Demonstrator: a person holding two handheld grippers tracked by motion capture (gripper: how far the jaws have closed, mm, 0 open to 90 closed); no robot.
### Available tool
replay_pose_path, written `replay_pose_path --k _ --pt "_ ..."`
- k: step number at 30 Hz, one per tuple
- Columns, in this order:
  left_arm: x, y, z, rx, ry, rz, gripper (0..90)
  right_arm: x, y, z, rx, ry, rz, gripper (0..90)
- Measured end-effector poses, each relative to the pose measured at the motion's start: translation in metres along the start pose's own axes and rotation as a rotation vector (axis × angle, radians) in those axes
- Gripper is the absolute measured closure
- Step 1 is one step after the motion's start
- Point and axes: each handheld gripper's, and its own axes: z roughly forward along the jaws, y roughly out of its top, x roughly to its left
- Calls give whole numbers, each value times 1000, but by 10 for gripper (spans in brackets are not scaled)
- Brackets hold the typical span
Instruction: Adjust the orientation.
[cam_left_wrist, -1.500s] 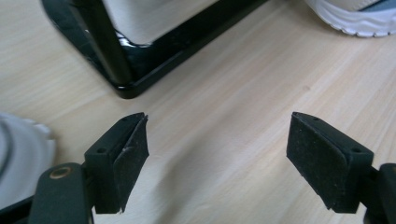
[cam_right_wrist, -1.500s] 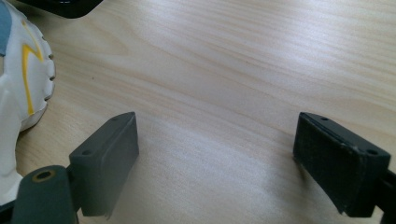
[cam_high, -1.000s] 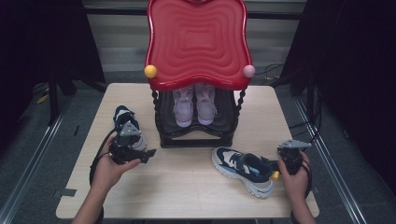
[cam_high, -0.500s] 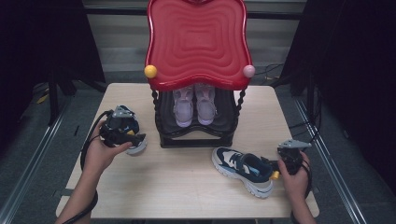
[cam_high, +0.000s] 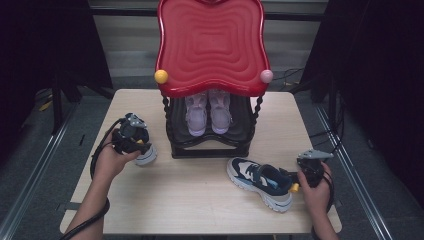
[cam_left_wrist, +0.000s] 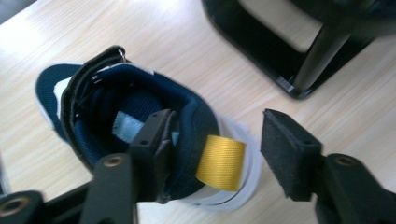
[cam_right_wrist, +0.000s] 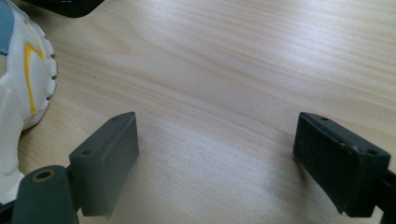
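Right now my left tool (cam_left_wrist: 212, 154) sits over the heel of the navy shoe (cam_left_wrist: 140, 121) on the left side of the tabletop (cam_high: 200, 200), just beside the black base of the red rack (cam_high: 212, 45). Its jaws have just been closing, and the heel collar with the yellow pull tab (cam_left_wrist: 220, 162) lies between them: one jaw is inside the shoe's opening against the collar lining, while the other is apart from the white sole edge. So I read it as spread around the heel, not yet pinching. Going in at the heel makes sense to me, since the stiff collar gives a firm hold and keeps the toe free to slide into a shelf slot.

My right tool (cam_right_wrist: 215, 154) rests with jaws spread wide over bare wood, holding nothing, just behind the heel of the second navy shoe (cam_high: 260, 181), which lies on its sole at the right front of the tabletop. I judge it waits there so both shoes can be taken the same way.

Around them, the pink pair (cam_high: 207, 112) already fills the middle of the lower shelf (cam_high: 240, 135), and the twisted posts (cam_high: 166, 120) stand at its front corners. Those posts and the low red top look to me like the main obstacles: the left shoe stands close to the left post, so a lift would need to clear it.
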Motion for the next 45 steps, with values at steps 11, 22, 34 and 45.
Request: replay_pose_path --k 11,22,34,45 --pt "-1 2 -2 9 -62 -57 767 0 0 0 0 1 -2 137" --pt "-28 -6 -17 -5 -131 -16 778 0 0 0 -1 2 -3 138" --pt "-57 -14 -35 21 -210 19 774 0 0 0 0 2 -2 137" --pt "-48 -6 -35 80 -240 51 575 0 0 0 -2 2 -4 137"
